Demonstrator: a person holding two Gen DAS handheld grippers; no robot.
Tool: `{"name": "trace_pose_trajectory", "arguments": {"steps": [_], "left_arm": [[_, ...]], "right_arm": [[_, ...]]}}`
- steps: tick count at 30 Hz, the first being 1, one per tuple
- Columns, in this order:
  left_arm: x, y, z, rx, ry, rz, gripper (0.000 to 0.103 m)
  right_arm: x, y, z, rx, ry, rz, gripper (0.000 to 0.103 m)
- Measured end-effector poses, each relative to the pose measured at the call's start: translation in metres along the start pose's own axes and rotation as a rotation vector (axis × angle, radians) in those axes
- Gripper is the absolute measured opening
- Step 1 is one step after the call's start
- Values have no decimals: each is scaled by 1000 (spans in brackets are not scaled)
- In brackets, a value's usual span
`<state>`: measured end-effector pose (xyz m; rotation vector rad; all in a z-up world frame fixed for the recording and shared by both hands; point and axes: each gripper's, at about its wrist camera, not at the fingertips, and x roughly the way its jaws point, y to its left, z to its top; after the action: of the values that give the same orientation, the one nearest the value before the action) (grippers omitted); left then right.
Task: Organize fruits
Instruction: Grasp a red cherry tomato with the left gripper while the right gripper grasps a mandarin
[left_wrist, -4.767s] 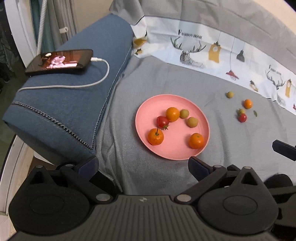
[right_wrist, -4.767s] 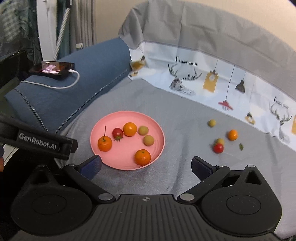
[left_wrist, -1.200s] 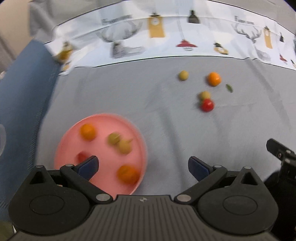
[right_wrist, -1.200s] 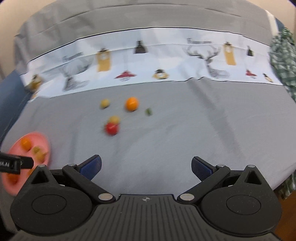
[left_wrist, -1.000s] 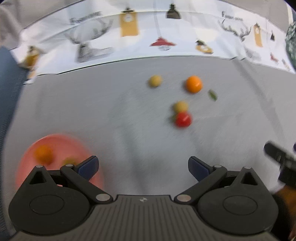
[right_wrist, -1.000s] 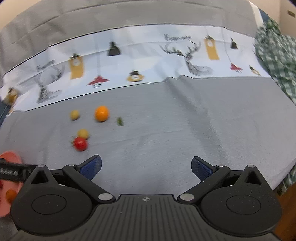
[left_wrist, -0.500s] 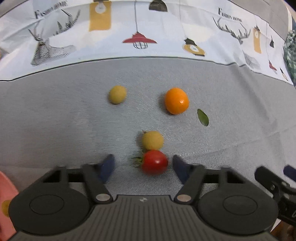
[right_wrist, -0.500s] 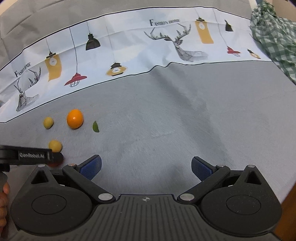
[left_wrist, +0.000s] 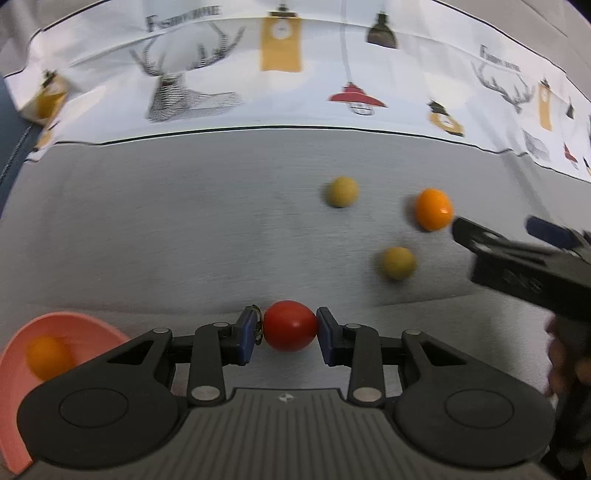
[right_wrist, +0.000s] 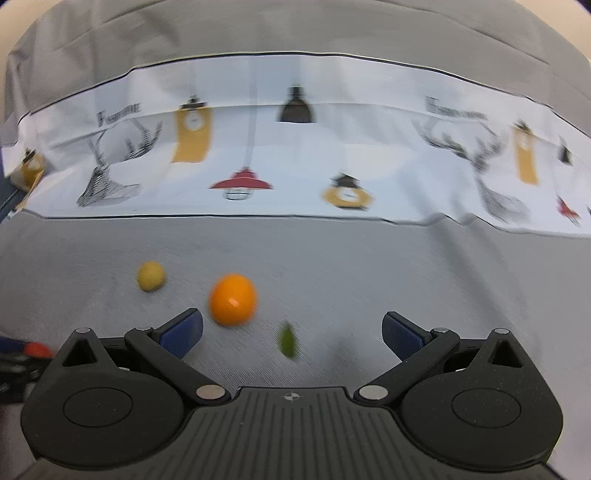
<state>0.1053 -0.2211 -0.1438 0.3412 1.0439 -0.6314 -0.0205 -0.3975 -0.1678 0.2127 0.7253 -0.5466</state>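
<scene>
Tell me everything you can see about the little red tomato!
The red tomato is small, round, smooth and shiny, with a pale glint on its skin. A bit of green stem sticks out on its left side. The left gripper is shut on it, one blue pad pressing each side. Grey cloth lies behind it; the pictures do not show whether it touches the cloth. The pink plate is off to its left. In the right wrist view only a red sliver shows at the far left edge.

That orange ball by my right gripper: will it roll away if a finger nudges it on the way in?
Probably. The orange fruit is round and glossy, lying loose on the grey cloth, so it may roll, though the soft fabric should slow it. The open right gripper looks wide enough to straddle it.
</scene>
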Motion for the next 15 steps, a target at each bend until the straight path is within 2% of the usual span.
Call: {"name": "trace_pose_trajectory", "arguments": {"steps": [2, 3, 4, 5, 6, 9, 12, 13, 15], "left_arm": [[-4, 7, 1, -14, 2, 5, 39], [-5, 9, 1, -18, 0, 5, 39], [-6, 11, 1, -19, -2, 6, 39], [-7, 13, 1, -22, -4, 9, 39], [-9, 14, 1, -25, -5, 9, 39], [-19, 19, 3, -42, -14, -1, 39], [-35, 23, 5, -57, -11, 4, 39], [-42, 24, 4, -61, -8, 8, 39], [-59, 26, 3, -70, -3, 11, 39]], "right_arm": [[15, 10, 6, -18, 13, 21, 102], [23, 14, 8, -26, 24, 31, 95], [31, 18, 9, -38, 36, 46, 61], [37, 20, 9, -52, 54, 57, 39], [44, 22, 9, -63, 94, 78, 35], [32, 19, 9, -44, 80, 49, 35], [0, 7, 8, 5, 48, 20, 34], [-13, 3, 7, 21, 41, 14, 32], [-45, -5, 2, 51, 20, 13, 19]]}}
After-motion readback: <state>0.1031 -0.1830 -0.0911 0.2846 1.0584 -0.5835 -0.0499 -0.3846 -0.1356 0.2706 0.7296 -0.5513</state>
